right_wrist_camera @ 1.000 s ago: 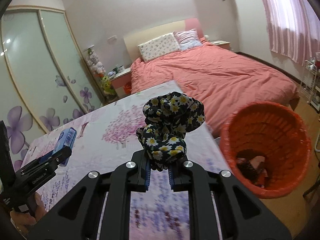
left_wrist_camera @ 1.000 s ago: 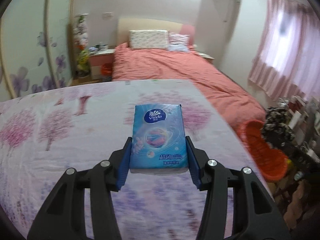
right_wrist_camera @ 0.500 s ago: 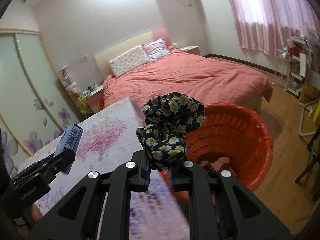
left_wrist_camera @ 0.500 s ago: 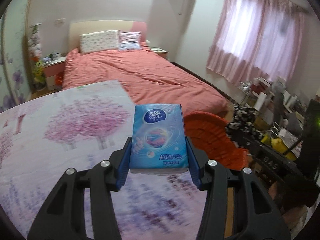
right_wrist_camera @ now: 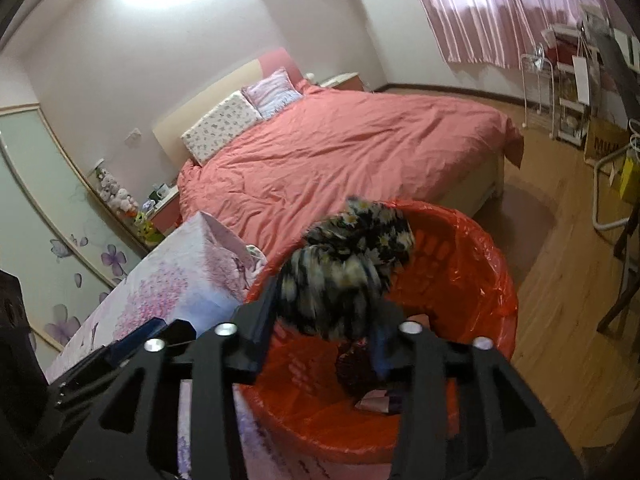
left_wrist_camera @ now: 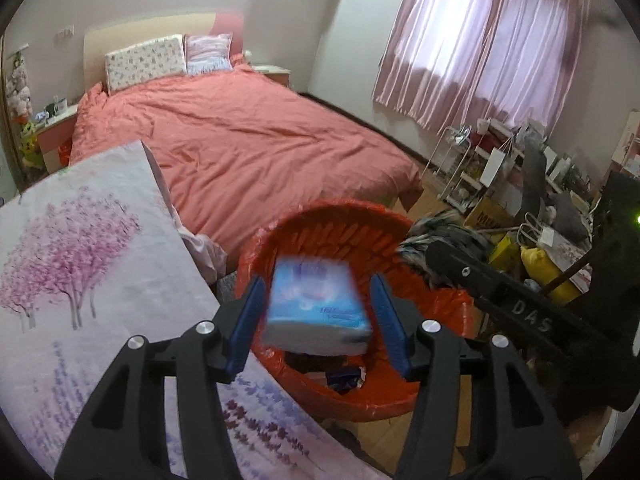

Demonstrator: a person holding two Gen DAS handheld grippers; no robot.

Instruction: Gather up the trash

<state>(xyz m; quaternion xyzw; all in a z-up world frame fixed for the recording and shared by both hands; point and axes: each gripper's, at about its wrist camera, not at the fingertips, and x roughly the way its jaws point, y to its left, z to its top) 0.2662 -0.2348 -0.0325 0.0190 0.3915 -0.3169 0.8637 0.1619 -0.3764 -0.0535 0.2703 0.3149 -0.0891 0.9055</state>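
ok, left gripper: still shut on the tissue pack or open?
Open. The left gripper has just been opening: gaps show between both blue pads and the blurred tissue pack, which is over the red bin.

A wide bed under a rumpled salmon-pink duvet (left_wrist_camera: pixel 240 148) fills the middle of the room, with a floral white pillow (left_wrist_camera: pixel 146 60) and a smaller pale striped pillow (left_wrist_camera: pixel 208 54) leaning side by side against a cream padded headboard (left_wrist_camera: pixel 152 32). Pink pleated curtains (left_wrist_camera: pixel 480 44) hang over the window, and beneath them stands a white wire rack (left_wrist_camera: pixel 460 168) amid cluttered boxes and bags. A bench draped in a cloth printed with pink blossom trees (left_wrist_camera: pixel 80 248) stands near the foot of the bed, on a wooden plank floor (right_wrist_camera: pixel 560 280).
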